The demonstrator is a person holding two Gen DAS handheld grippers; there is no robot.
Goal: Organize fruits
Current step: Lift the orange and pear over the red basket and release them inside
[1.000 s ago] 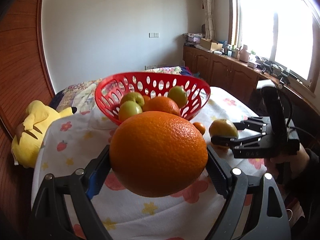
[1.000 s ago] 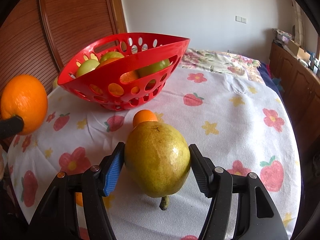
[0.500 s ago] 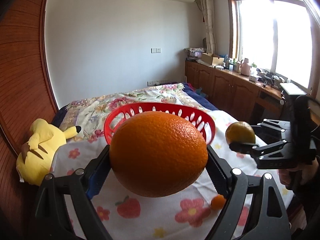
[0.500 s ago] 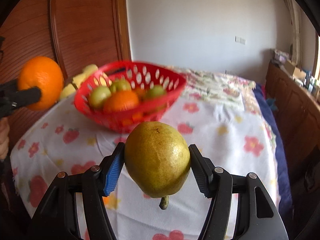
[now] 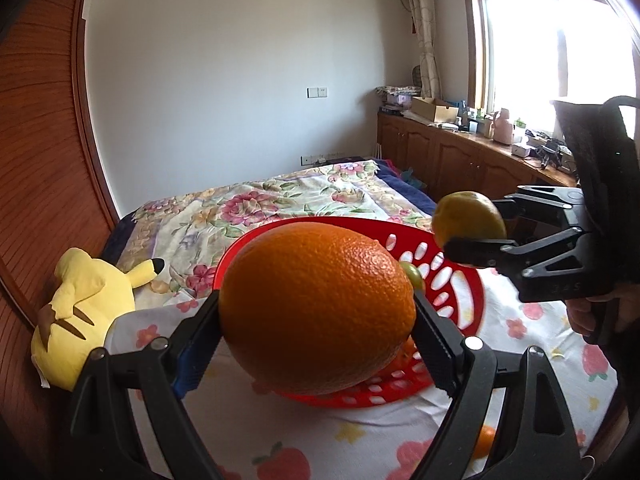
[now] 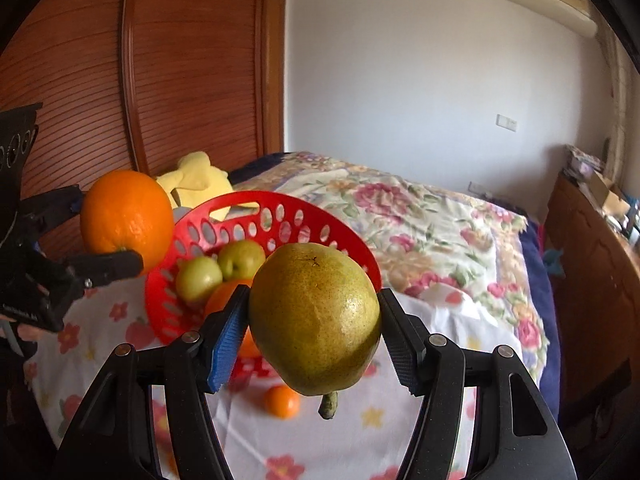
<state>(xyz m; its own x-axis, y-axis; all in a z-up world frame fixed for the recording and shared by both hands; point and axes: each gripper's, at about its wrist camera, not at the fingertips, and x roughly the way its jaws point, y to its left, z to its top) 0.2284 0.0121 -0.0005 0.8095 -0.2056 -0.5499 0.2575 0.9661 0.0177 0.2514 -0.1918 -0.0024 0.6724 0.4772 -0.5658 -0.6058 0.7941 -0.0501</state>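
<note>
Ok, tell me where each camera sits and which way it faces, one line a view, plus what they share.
Left wrist: rides the left gripper, looking along its fingers past the held orange toward the window side; the right gripper shows at right.
Right wrist: rides the right gripper, looking past the held pear toward the wooden wardrobe; the left gripper shows at left.
Shared: red basket, both held fruits, yellow plush, floral bedspread.
</note>
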